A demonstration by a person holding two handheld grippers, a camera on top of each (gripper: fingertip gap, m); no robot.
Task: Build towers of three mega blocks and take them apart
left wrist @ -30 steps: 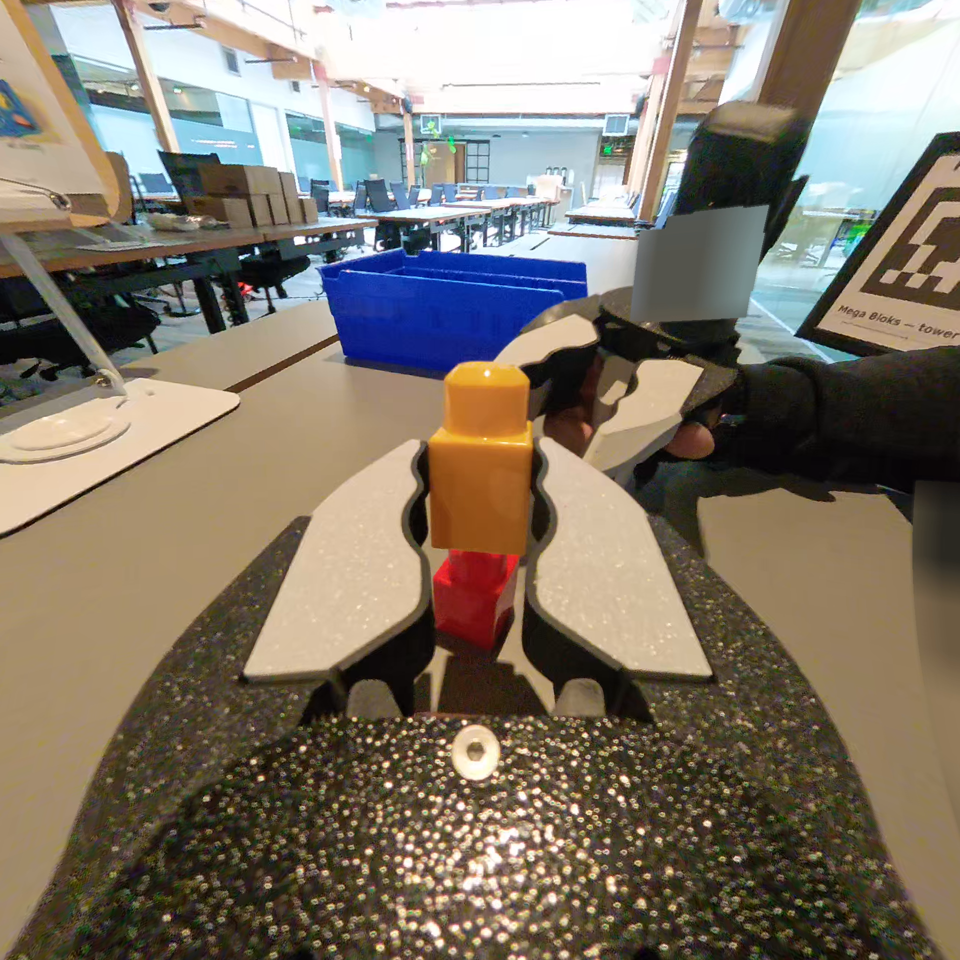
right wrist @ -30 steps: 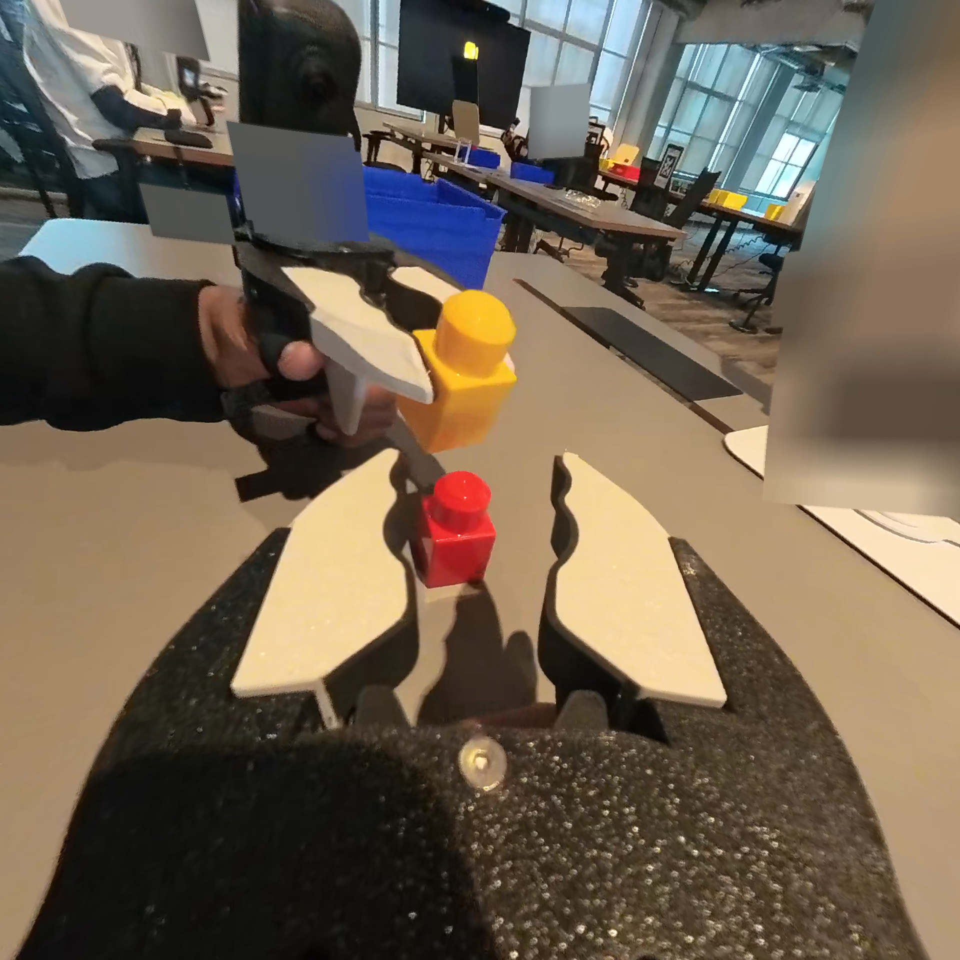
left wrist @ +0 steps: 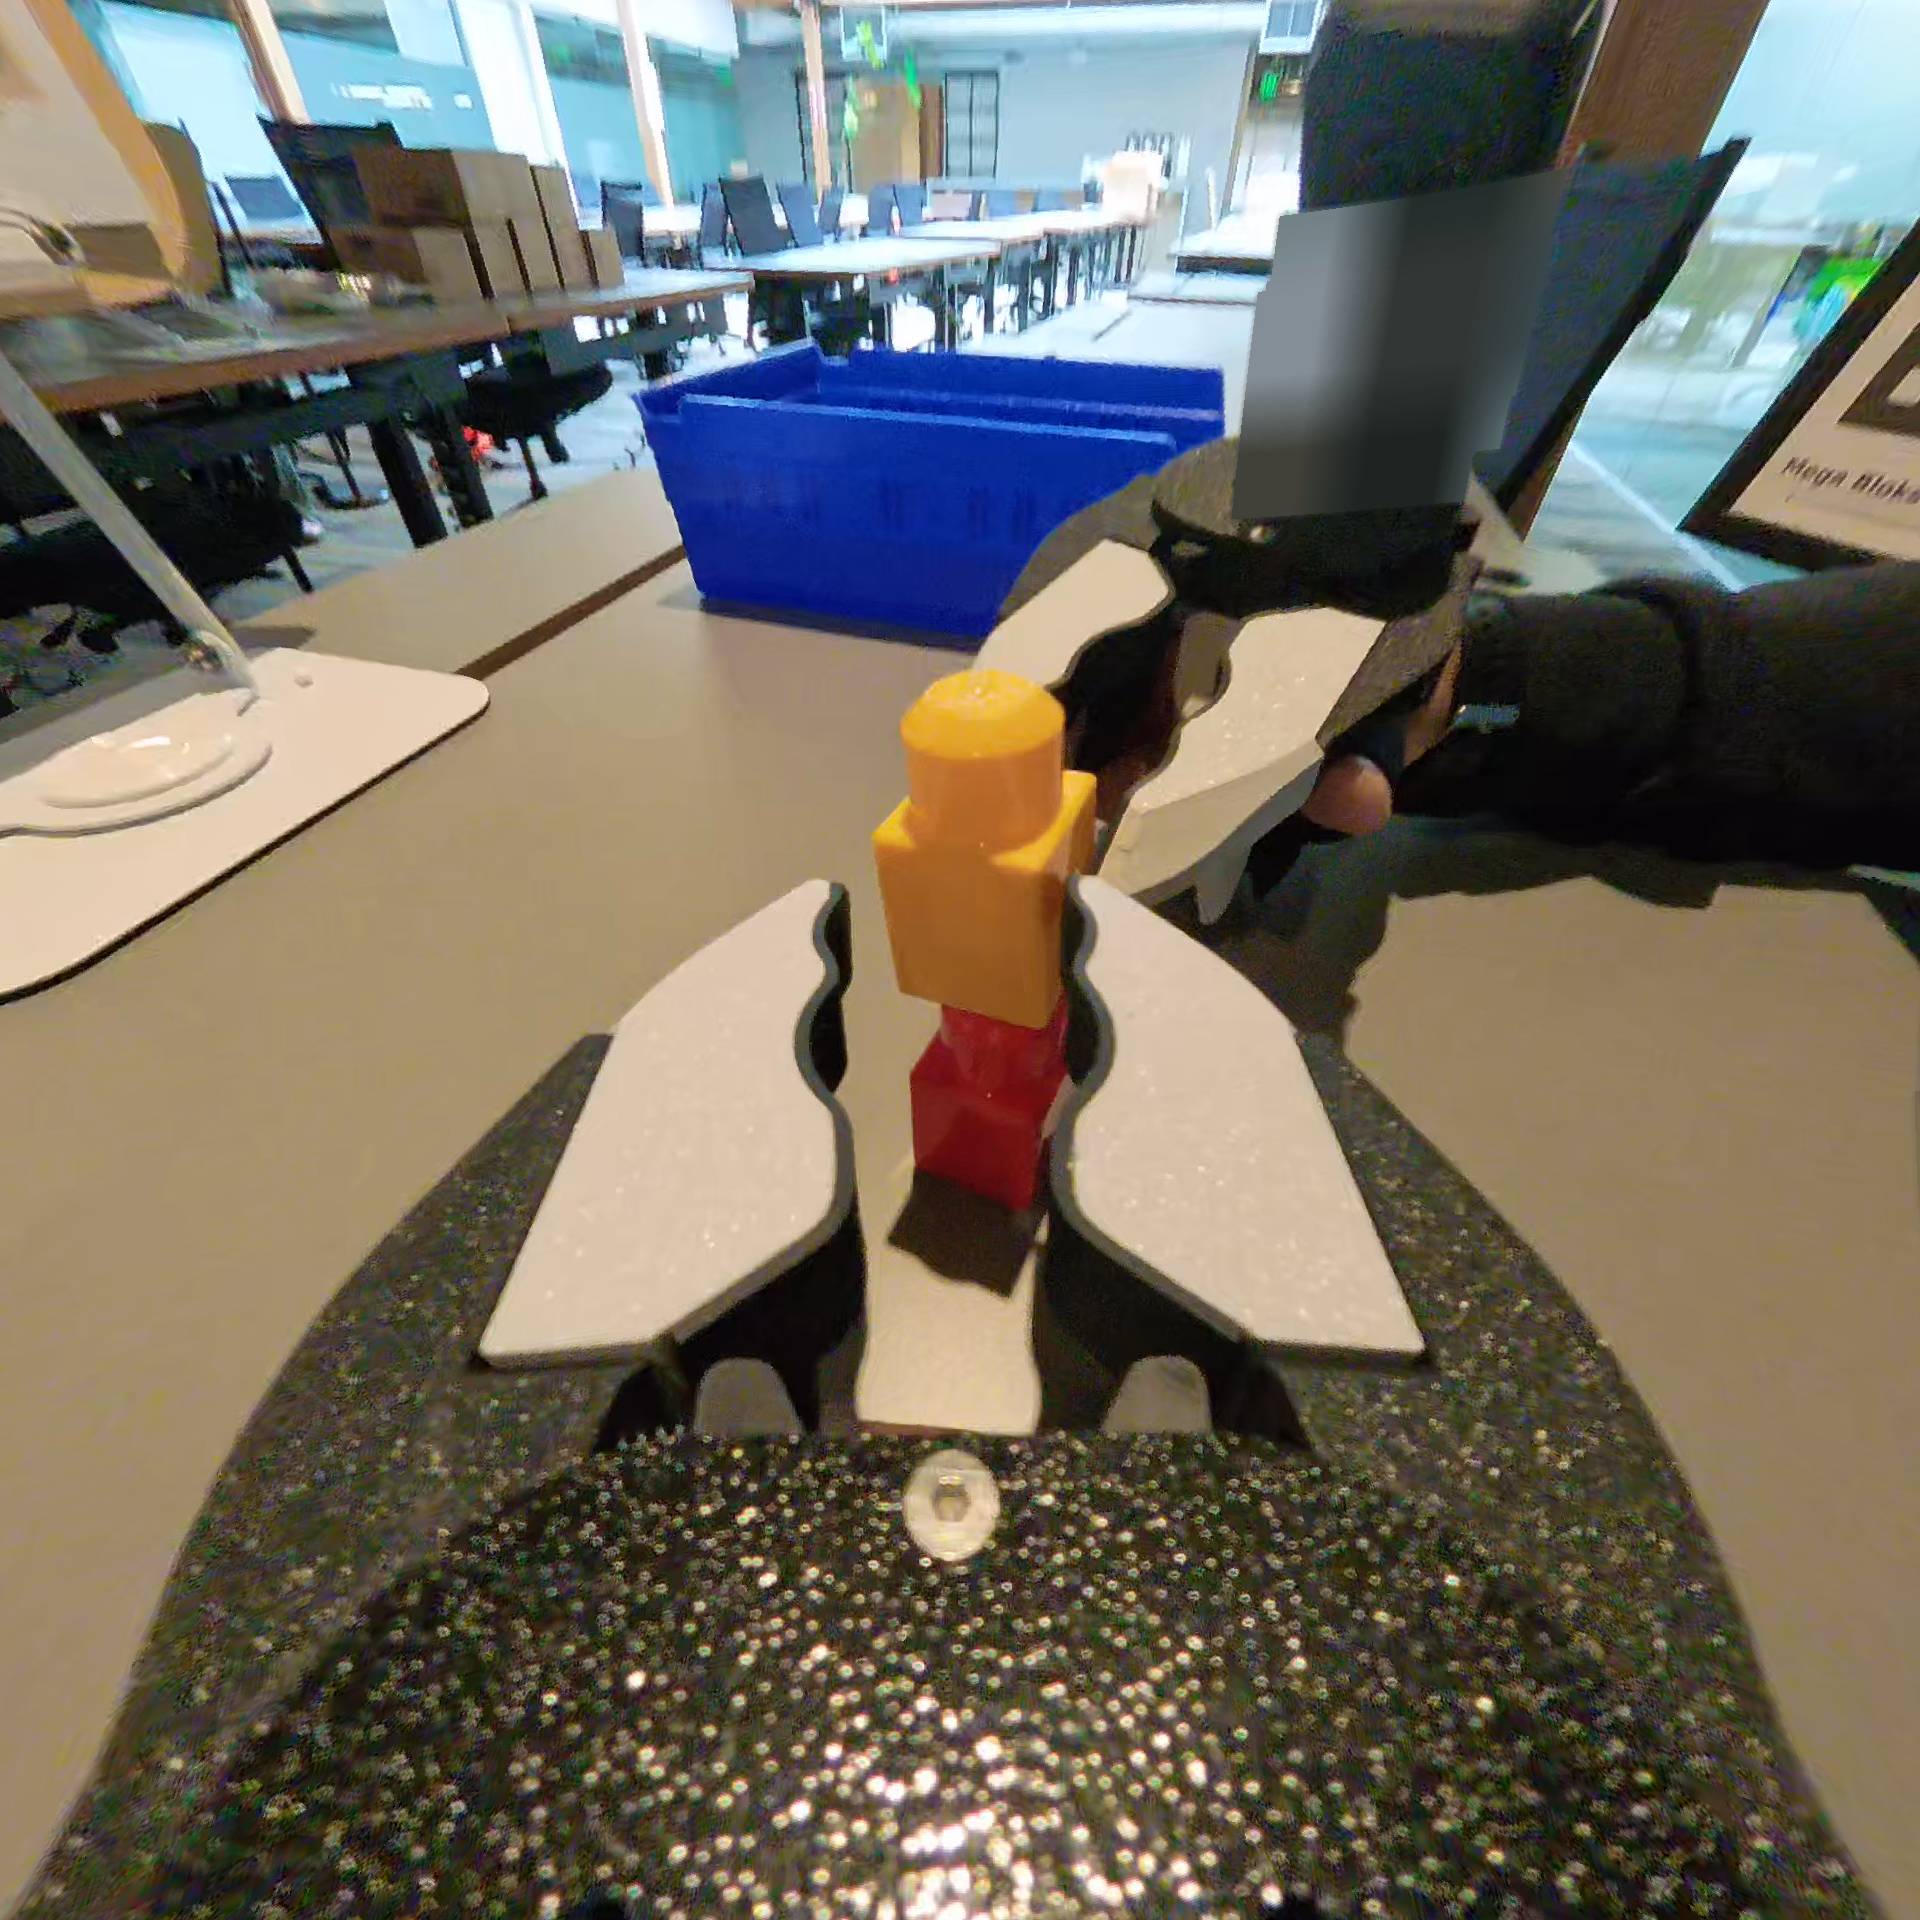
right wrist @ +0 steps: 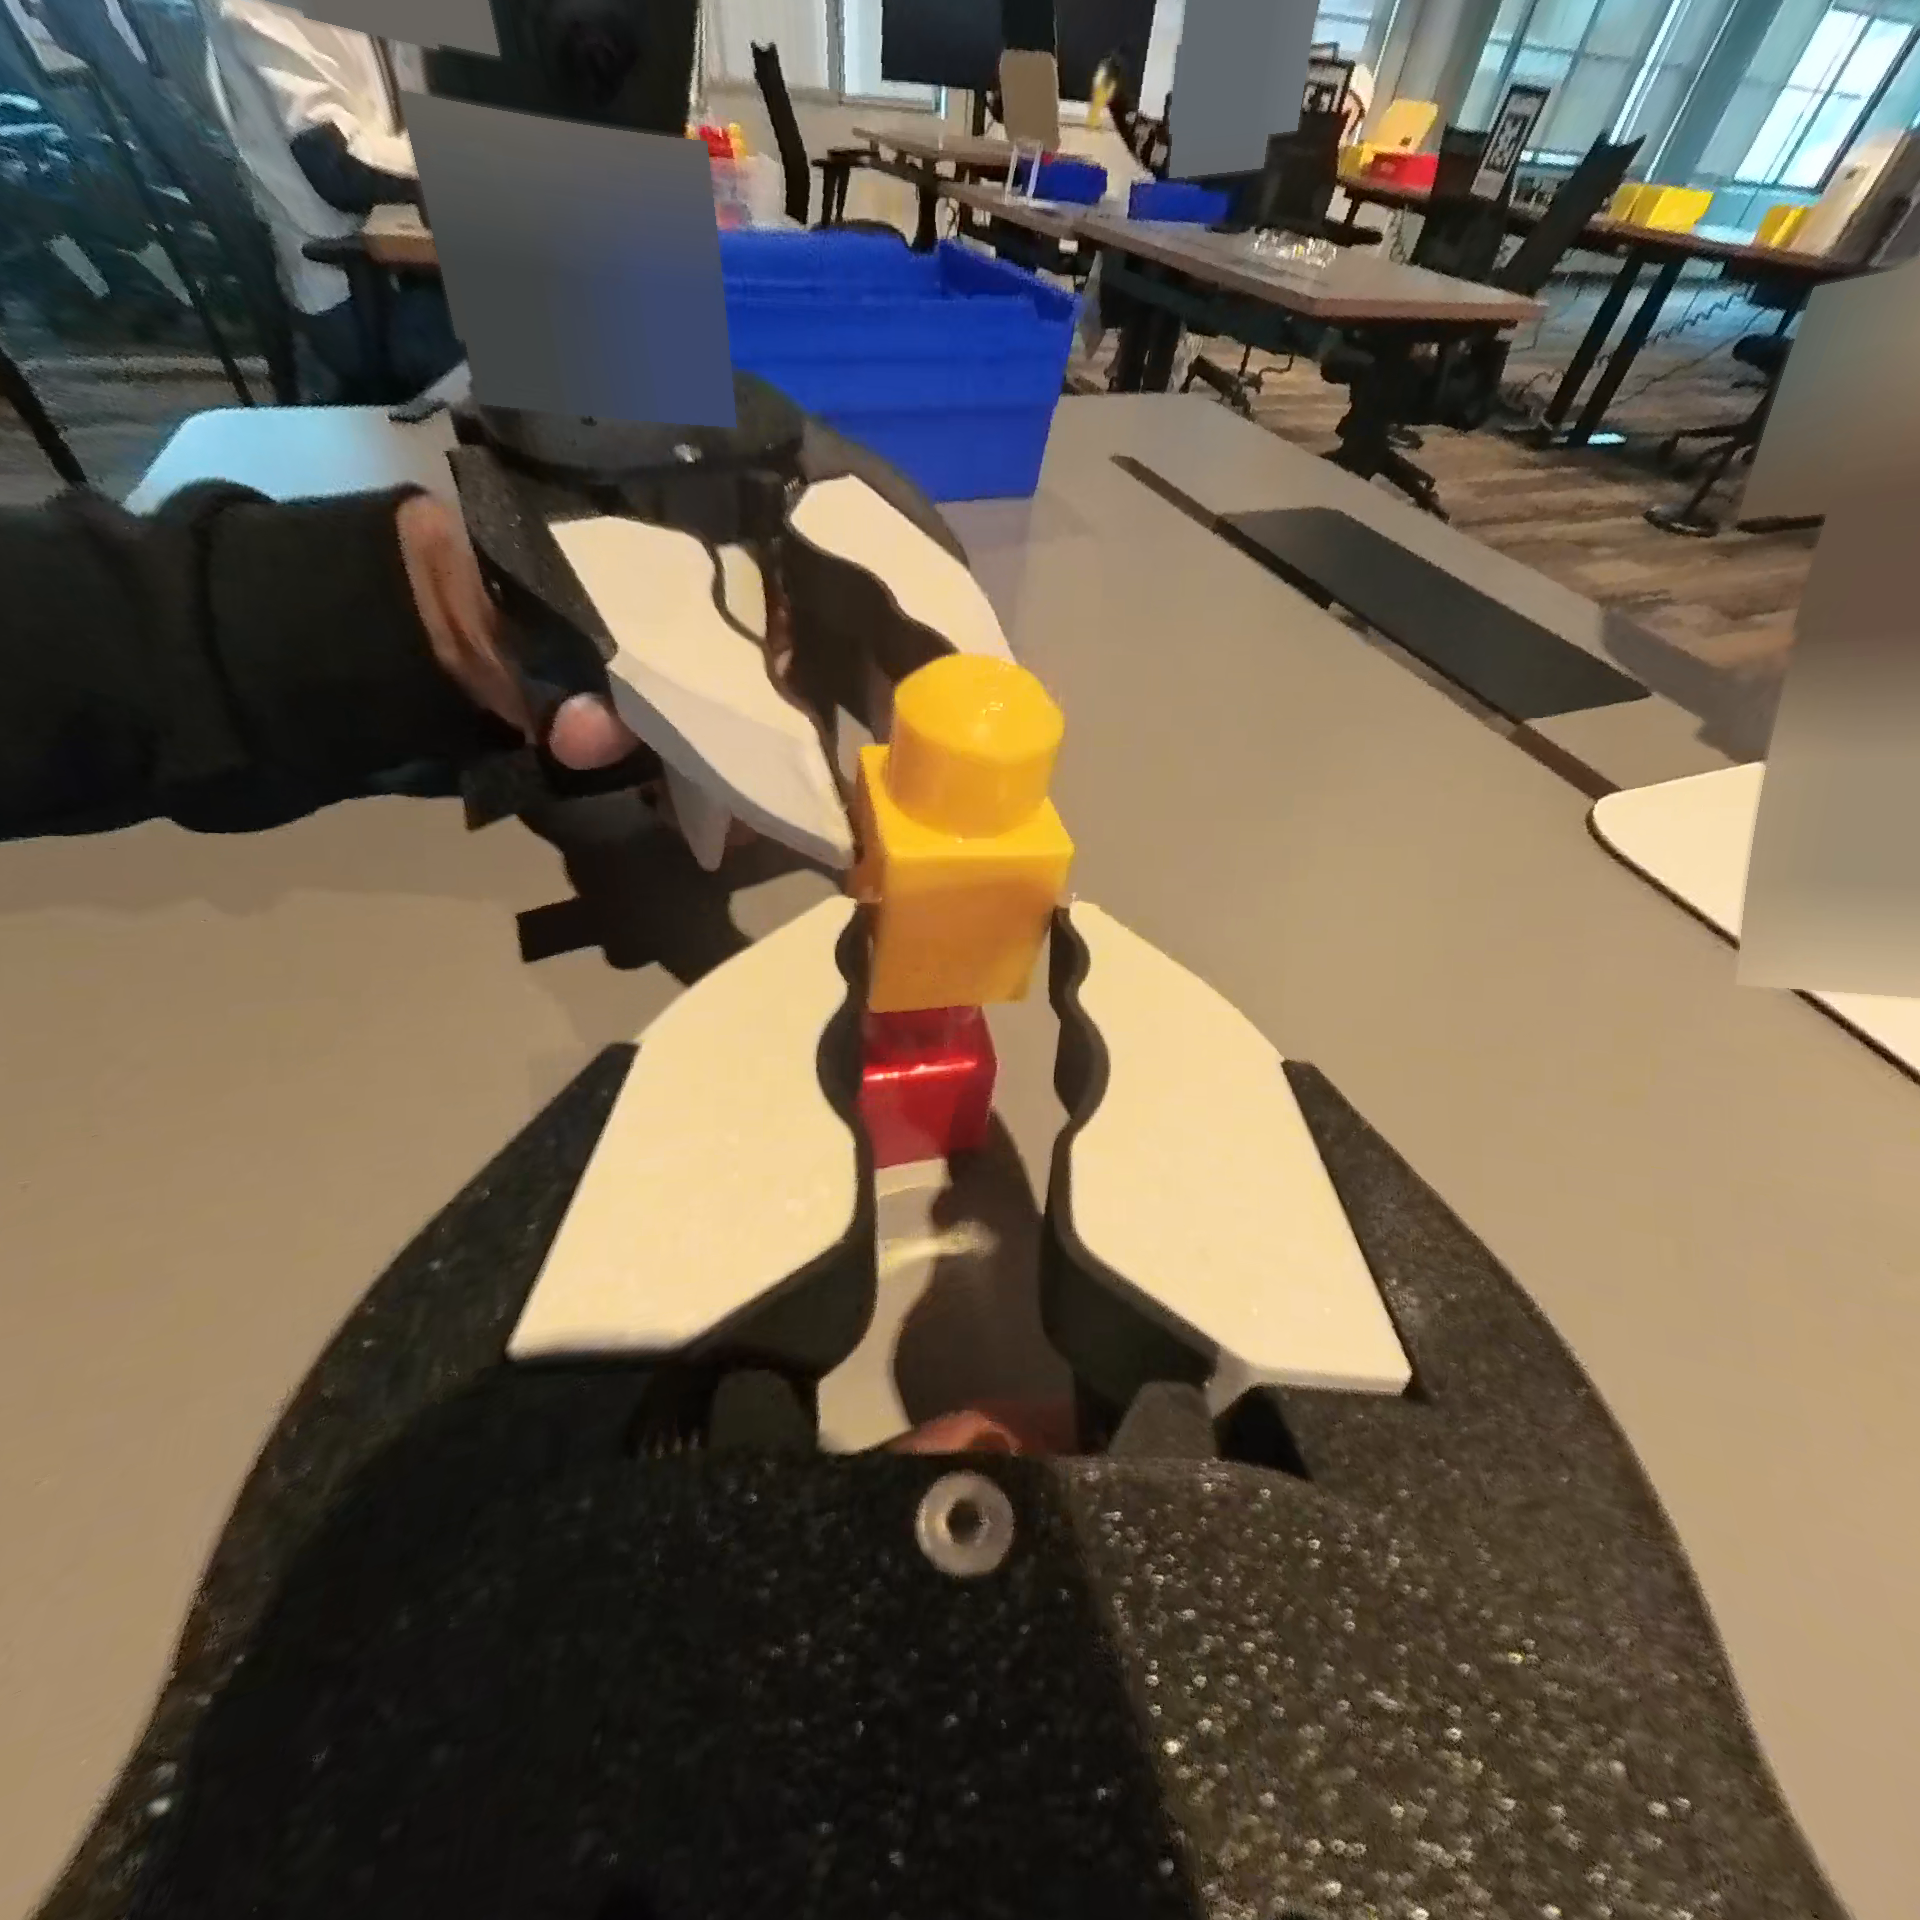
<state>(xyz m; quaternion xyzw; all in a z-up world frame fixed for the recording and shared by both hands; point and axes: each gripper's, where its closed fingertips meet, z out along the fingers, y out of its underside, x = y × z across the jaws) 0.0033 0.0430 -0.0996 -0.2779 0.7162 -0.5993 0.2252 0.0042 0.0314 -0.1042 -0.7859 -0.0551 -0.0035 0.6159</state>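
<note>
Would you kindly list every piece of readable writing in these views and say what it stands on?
Framed sign, left wrist view's right edge: a printed line, cut off by the frame; not repeated here.
Green overhead signs: too blurred.
Marker card on far desk: too small.

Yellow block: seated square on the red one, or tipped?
Tipped. In the left wrist view the yellow block leans off the axis of the red block below it, its base sitting skewed over the red stud rather than flush.
</note>
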